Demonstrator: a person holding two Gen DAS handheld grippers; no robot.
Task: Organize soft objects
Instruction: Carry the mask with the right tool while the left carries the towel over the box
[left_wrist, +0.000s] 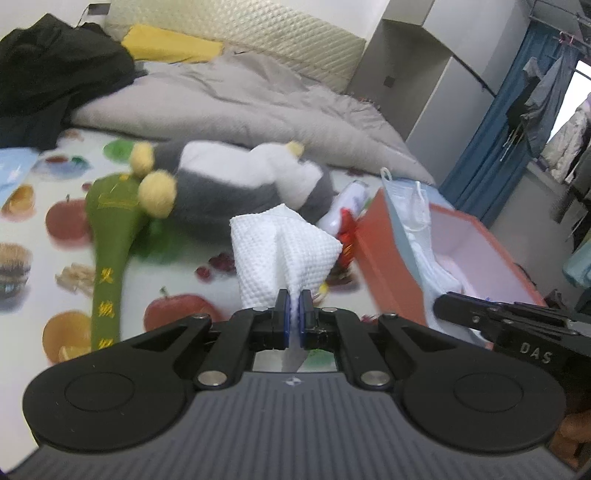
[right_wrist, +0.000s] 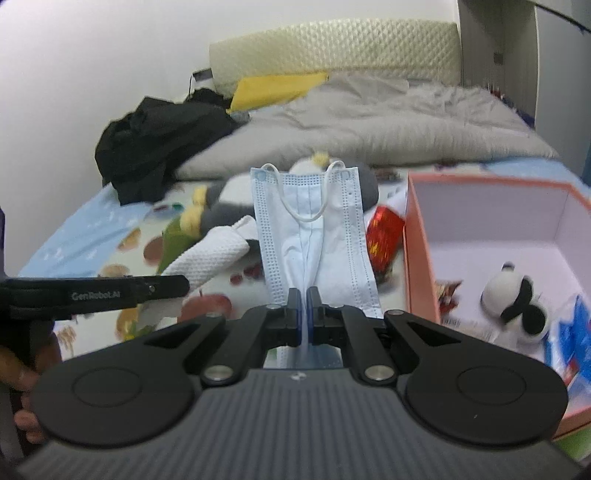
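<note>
My left gripper (left_wrist: 294, 300) is shut on a white waffle-textured cloth (left_wrist: 280, 247) and holds it above the fruit-print sheet; the cloth also shows in the right wrist view (right_wrist: 210, 258). My right gripper (right_wrist: 304, 295) is shut on a light blue face mask (right_wrist: 314, 236), held just left of the orange box (right_wrist: 421, 258); the mask also shows in the left wrist view (left_wrist: 410, 206). A grey and white plush toy (left_wrist: 236, 181) and a green embroidered pouch (left_wrist: 110, 236) lie on the bed. A small panda plush (right_wrist: 513, 295) lies inside the box.
A red shiny packet (right_wrist: 384, 232) and a white bottle (left_wrist: 347, 206) lie beside the box. A grey duvet (left_wrist: 258, 107), black clothing (left_wrist: 55, 77) and a yellow pillow (left_wrist: 170, 46) cover the far bed. Blue packets (right_wrist: 572, 332) lie in the box.
</note>
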